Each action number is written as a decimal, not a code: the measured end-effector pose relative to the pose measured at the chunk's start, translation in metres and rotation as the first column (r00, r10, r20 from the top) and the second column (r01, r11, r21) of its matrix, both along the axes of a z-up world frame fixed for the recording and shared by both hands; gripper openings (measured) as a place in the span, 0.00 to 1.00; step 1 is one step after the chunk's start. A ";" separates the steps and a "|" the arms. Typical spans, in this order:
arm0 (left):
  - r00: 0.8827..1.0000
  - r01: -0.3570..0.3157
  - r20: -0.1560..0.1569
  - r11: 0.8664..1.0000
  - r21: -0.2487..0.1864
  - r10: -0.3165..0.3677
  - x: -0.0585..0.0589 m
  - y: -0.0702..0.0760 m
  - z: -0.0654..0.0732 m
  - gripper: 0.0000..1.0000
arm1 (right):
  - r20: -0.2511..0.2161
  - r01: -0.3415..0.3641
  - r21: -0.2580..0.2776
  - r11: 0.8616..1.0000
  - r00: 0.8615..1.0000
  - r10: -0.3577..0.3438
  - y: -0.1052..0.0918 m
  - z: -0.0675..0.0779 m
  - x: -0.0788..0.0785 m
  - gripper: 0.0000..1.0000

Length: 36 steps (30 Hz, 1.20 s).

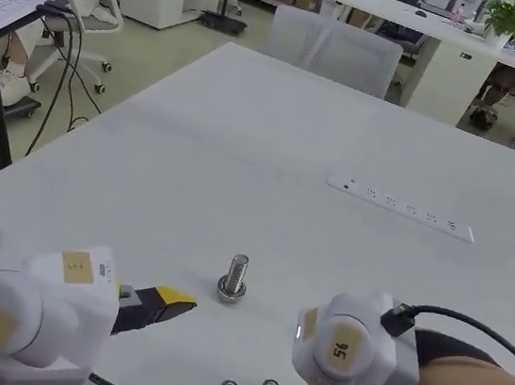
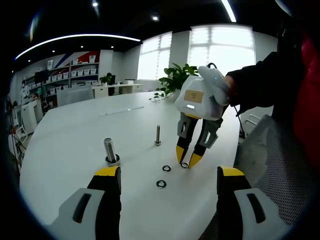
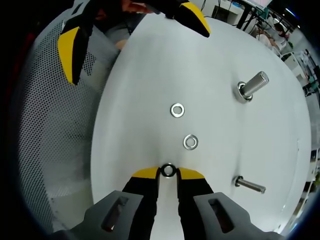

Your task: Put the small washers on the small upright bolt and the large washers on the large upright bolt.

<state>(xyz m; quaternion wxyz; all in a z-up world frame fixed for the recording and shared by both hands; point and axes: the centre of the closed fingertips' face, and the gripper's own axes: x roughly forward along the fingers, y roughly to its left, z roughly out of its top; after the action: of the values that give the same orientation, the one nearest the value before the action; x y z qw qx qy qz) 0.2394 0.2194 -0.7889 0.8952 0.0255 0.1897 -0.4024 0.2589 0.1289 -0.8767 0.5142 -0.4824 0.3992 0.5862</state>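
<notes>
- The right gripper (image 3: 168, 174) is pinching a washer (image 3: 168, 170) between its nearly closed fingers, at lower centre of the right gripper view.
- The left gripper (image 2: 169, 174) is holding its fingers wide apart, gripping nothing.
- Two loose washers (image 3: 177, 110) are lying mid-frame on the table (image 3: 150, 65).
- The large bolt (image 3: 252, 85) is standing at upper right, the small bolt (image 3: 250, 185) at lower right.
</notes>
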 end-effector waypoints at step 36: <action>1.000 -0.007 -0.002 1.000 -0.002 0.007 0.002 0.001 -0.002 0.78 | -0.008 0.028 -0.008 1.000 1.000 -0.028 -0.004 0.003 0.007 0.14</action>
<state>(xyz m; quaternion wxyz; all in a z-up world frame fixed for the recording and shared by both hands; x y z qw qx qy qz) 0.2410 0.2206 -0.7912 0.8964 0.0234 0.1903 -0.3996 0.2655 0.1254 -0.8735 0.5187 -0.4763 0.4101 0.5795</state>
